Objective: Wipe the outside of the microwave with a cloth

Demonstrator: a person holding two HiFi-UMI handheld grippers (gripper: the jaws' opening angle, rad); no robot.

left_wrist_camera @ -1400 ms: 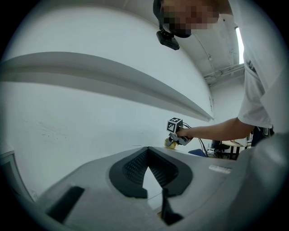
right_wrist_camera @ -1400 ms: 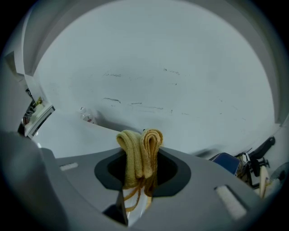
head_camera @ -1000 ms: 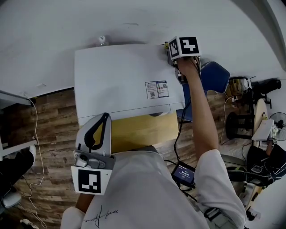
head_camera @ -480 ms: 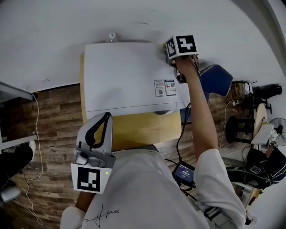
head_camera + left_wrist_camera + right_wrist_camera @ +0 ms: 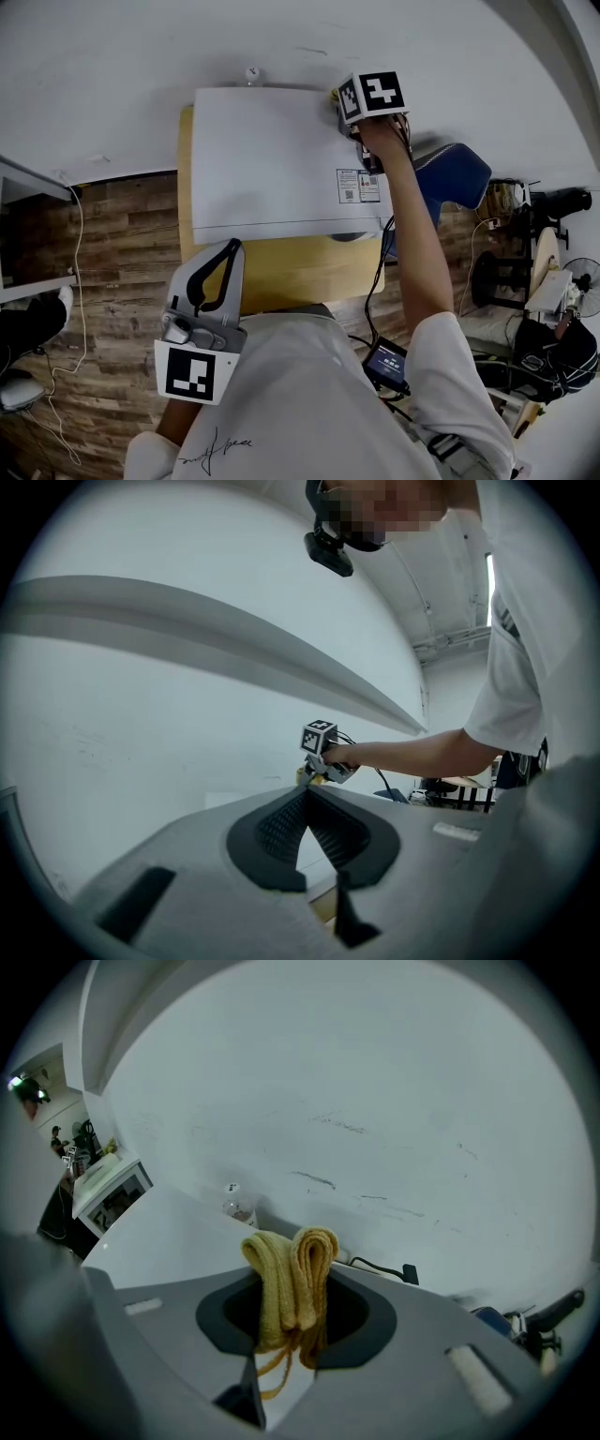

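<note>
The white microwave (image 5: 272, 159) is seen from above in the head view, on a yellowish wooden stand (image 5: 291, 272). My right gripper (image 5: 343, 111) is at the far right corner of the microwave's top, shut on a folded yellow cloth (image 5: 286, 1260). In the right gripper view the cloth bulges out between the jaws of the right gripper (image 5: 292, 1288), above the microwave's white top (image 5: 159, 1241) and facing the white wall. My left gripper (image 5: 230, 246) is held back near the person's chest, over the stand's front edge. Its jaws are shut and hold nothing; the left gripper (image 5: 306, 789) points towards the right gripper.
A small clear bottle (image 5: 251, 73) stands behind the microwave against the wall and also shows as the bottle (image 5: 234, 1206). A blue chair (image 5: 455, 173) is to the right of the stand. Cables and gear (image 5: 544, 272) lie on the wooden floor at far right.
The head view has swung, so the microwave now sits further right in the frame. The right gripper with the cloth has slid a little left along the far edge. The left gripper has barely moved.
</note>
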